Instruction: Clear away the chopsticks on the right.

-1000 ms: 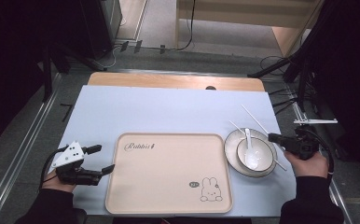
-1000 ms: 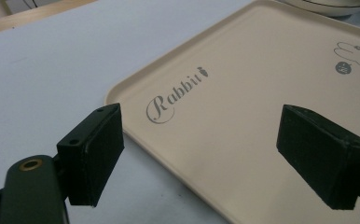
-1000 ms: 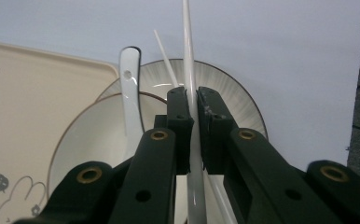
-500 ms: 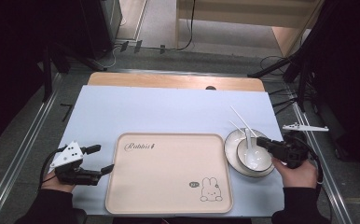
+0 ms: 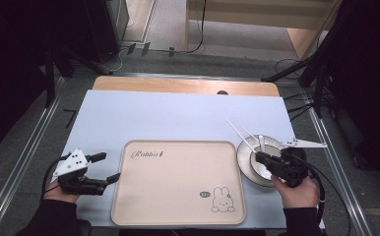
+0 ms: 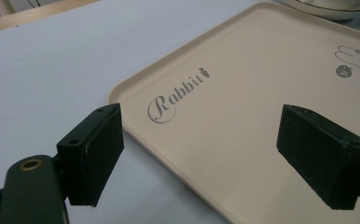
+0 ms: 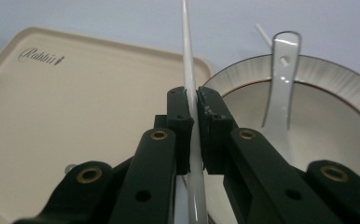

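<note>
Presently: right gripper [image 7: 193, 100], jaws closed tight on one white chopstick [image 7: 187, 56]. In the right gripper view the stick passes between the pads low in the frame and runs straight up to the top edge, its long axis in line with the jaws.

Bowl [image 5: 247, 160], white with a dark rim, lower right of the high view, just beside the tray's right edge; the right gripper [image 5: 267, 160] sits over it. A white spoon [image 7: 280, 79] rests in the bowl, handle up over the rim. A second chopstick [image 5: 249, 132] lies across the far rim.

Tray [image 5: 178, 206], beige, rabbit print, lower centre, nothing on it.

Left gripper [image 5: 107, 168], lower left, jaws wide apart and holding nothing, just left of the tray's edge.

Judgement: the right hand has the stick; the tray lies to its left.
</note>
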### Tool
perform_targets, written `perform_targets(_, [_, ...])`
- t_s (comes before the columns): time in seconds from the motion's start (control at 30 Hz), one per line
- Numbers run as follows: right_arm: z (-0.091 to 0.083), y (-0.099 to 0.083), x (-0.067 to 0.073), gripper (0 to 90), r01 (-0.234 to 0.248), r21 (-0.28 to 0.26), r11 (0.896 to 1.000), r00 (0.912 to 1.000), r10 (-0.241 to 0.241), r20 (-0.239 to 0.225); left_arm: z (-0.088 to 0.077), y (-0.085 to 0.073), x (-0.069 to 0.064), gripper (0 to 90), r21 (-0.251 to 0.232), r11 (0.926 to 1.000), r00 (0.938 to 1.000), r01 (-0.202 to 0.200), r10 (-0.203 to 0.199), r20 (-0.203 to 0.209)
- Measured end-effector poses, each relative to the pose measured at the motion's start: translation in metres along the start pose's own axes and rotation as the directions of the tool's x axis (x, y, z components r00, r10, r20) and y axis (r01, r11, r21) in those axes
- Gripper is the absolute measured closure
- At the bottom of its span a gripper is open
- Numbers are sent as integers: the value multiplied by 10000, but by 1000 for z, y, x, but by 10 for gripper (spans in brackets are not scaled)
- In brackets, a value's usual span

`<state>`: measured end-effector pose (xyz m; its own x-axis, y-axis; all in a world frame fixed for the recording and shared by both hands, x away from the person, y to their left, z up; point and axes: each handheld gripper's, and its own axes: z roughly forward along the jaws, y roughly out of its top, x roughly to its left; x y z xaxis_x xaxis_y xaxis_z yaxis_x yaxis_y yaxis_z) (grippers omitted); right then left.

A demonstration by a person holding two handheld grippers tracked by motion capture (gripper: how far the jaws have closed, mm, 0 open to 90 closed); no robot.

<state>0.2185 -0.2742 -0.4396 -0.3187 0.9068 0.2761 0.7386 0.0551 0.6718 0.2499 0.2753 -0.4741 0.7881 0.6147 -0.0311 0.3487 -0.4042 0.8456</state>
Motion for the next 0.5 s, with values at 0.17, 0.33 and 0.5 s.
perform_targets(0.17, [11, -7, 14, 850, 308, 233, 9993, 9994, -305, -132, 0, 0, 0, 153, -4, 10000, 10000, -4, 4, 3])
perform_targets(0.33, [27, -16, 28, 850, 353, 520, 9980, 9992, -343, -195, 1, 1, -2, 153, 9, 9999, 9999, -119, 119, 61])
perform_targets(0.5, [41, -26, 34, 850, 196, 842, 9963, 9996, -176, -241, 0, 0, -1, 153, -10, 9999, 9999, -123, 123, 63])
